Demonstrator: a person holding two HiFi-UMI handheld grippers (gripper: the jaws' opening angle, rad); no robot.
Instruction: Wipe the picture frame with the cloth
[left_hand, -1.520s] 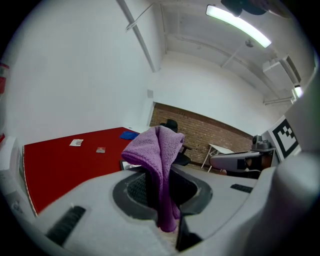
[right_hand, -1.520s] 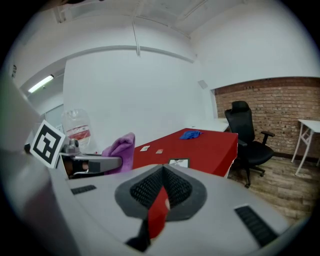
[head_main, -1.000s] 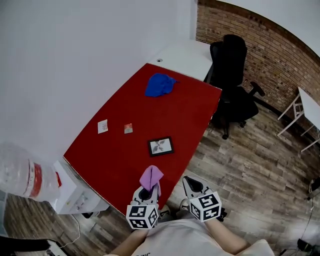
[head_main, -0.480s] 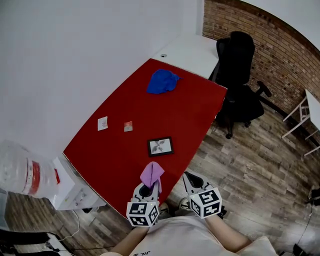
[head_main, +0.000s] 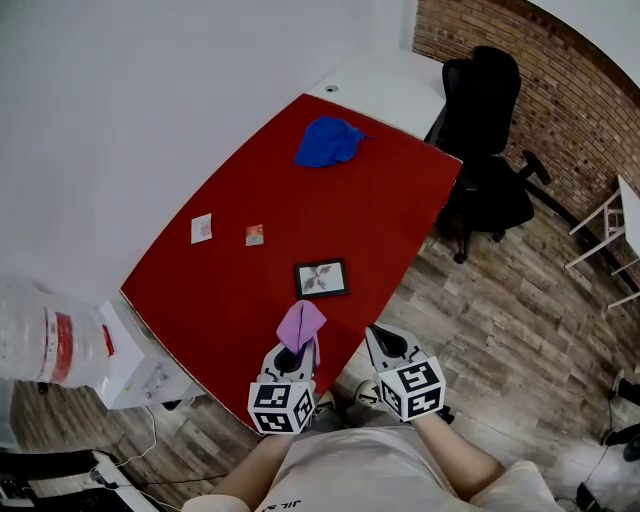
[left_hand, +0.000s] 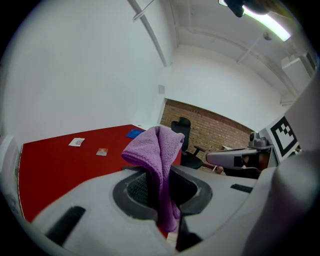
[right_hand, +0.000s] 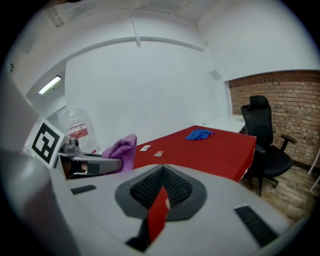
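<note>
Purple cloth (head_main: 300, 325) is pinched in the left gripper (head_main: 293, 362), whose jaws are clamped on its lower part. In the left gripper view the cloth (left_hand: 156, 150) rises out of that gripper (left_hand: 161, 202) and folds over at the top, with a short tail hanging below the jaws. This gripper is held at the near edge of the red desk (head_main: 380, 215).

The right gripper (head_main: 384, 342) sits just beside it to the right, off the desk's near edge and over the wooden floor (head_main: 520, 300). In its own view its jaws (right_hand: 159, 210) are drawn almost together, with only a thin slit between them, and they hold nothing.

The picture frame (head_main: 322, 279) lies flat on the desk, a little beyond the purple cloth and apart from it, near the right edge. Two small cards (head_main: 202, 229) lie further left, side by side. A crumpled blue cloth (head_main: 328, 142) rests at the far end of the desk. Beyond it stands a white desk (head_main: 390, 90), and a black office chair (head_main: 490, 130) stands to the right before a brick wall (head_main: 560, 70). A large water bottle (head_main: 40, 345) stands at the near left.
</note>
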